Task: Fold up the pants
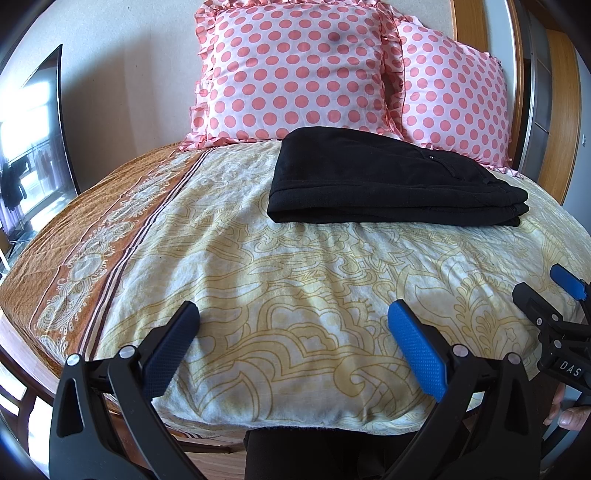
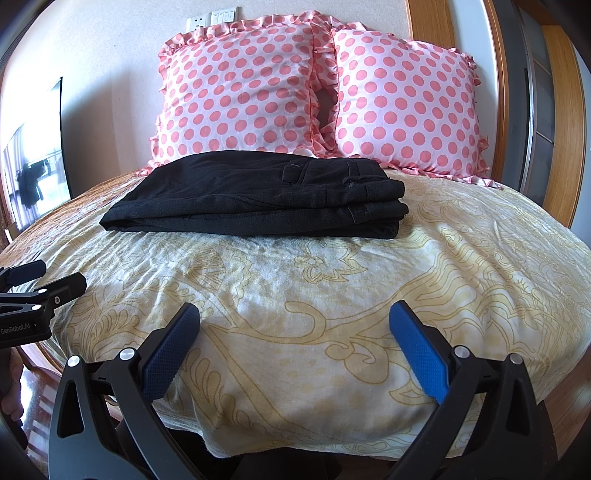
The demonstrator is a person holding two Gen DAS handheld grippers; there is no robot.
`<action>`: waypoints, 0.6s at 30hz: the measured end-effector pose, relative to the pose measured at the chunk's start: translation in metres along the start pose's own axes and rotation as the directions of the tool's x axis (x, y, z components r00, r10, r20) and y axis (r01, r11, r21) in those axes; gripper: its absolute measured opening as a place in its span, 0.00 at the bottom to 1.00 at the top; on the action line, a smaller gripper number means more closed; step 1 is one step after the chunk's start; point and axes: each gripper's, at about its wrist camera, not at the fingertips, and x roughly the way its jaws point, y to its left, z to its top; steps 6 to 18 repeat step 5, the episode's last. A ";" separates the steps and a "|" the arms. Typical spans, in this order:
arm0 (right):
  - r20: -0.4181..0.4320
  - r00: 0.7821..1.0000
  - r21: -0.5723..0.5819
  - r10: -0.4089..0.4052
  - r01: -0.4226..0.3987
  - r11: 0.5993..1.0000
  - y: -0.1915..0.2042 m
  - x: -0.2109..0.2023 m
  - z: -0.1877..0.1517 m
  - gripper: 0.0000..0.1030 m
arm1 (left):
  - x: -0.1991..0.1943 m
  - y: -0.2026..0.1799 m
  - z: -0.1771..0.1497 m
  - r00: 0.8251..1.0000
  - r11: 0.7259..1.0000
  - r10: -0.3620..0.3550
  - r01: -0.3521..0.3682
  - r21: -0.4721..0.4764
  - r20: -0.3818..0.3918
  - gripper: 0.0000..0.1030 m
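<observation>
Cream cotton bedspread point(image 1: 280, 280) with a tan scroll print covers the bed, running into a brown patterned border point(image 1: 74, 236) along the bed's left edge. Two pink pillows with red dots stand upright against the wall at the head edge, left pillow point(image 2: 240, 92) and right pillow point(image 2: 406, 107), frilled edges touching. Black pants point(image 2: 258, 195) lie folded into a flat stacked rectangle on the bedspread, toward the head edge, just in front of the pillows and overlapping the lower frill of the left one; waistband and a belt loop show at the right end of the stack, the rounded fold at the left end. Nothing grips them. Left gripper point(image 1: 293, 326) hovers over the foot edge of the bed, well apart from the pants, jaws spread wide with only bedspread between the blue pads point(image 1: 417, 350). Right gripper point(image 2: 293, 326) hangs likewise at the foot edge, jaws wide apart, holding nothing. Each gripper shows at the margin of the other's view, side by side. Dark glossy panel point(image 1: 37, 147) with window reflections stands beyond the left edge. Wall switch plate point(image 2: 212, 20) sits above the left pillow.
</observation>
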 end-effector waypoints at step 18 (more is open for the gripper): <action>0.001 1.000 0.001 -0.001 0.001 1.000 0.000 0.000 0.000 0.99 | 0.000 0.000 0.000 1.000 1.000 -0.001 0.001 0.000 -0.004 0.98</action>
